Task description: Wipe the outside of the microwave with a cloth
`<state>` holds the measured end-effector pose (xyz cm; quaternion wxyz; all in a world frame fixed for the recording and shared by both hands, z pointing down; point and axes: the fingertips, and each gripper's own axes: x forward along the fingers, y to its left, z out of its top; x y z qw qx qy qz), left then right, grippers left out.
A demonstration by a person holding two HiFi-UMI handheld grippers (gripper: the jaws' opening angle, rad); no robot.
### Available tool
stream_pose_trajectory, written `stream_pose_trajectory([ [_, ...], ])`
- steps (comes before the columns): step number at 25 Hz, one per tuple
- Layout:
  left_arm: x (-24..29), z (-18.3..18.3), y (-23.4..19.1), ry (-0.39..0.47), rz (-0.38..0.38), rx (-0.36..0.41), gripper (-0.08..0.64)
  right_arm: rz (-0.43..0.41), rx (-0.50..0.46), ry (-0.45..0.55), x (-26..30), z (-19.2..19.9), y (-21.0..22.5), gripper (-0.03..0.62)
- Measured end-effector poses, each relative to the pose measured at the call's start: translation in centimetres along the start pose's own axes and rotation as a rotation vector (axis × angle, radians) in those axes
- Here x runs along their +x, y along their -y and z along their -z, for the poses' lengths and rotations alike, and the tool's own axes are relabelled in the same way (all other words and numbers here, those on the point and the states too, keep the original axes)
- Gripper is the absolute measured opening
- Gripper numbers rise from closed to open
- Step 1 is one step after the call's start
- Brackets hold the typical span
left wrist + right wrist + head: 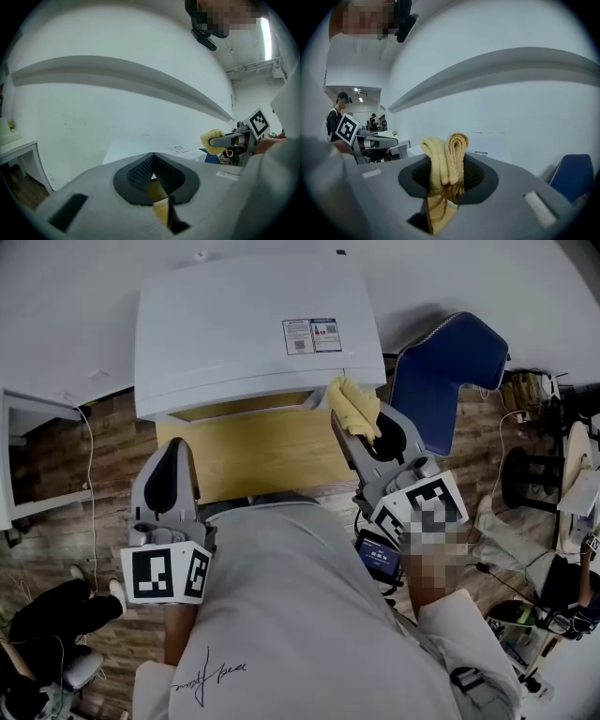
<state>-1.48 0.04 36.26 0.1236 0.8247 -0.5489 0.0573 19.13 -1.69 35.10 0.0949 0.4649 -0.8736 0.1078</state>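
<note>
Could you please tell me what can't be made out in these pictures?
Front of the microwave: head view looks down on its top; door hidden.
The label on top: head view, print too small.
Whether the cloth in the right gripper touches the microwave: unclear in every view.

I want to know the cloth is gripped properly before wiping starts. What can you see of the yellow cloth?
The cloth is pale yellow, soft and looks like ribbed towelling, folded into two thick loops. It is clamped between the jaws of the right gripper, with the folds sticking out past the tips. In the head view it sits at the front right corner of the white microwave. Whether it touches the casing cannot be told.
</note>
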Motion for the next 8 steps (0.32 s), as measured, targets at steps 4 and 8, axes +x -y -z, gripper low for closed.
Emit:
stream_pose_trajectory([
  [4, -0.06, -0.05, -0.17, 0.001, -0.004, -0.002, -0.009, -0.011, -0.013, -0.012, 0.14, 0.08, -0.44, 0.117],
  [8, 0.13, 0.0, -0.45, 0.001, -0.01, -0.006, -0.009, -0.018, -0.034, -0.024, 0.44, 0.23, -0.64, 0.115],
])
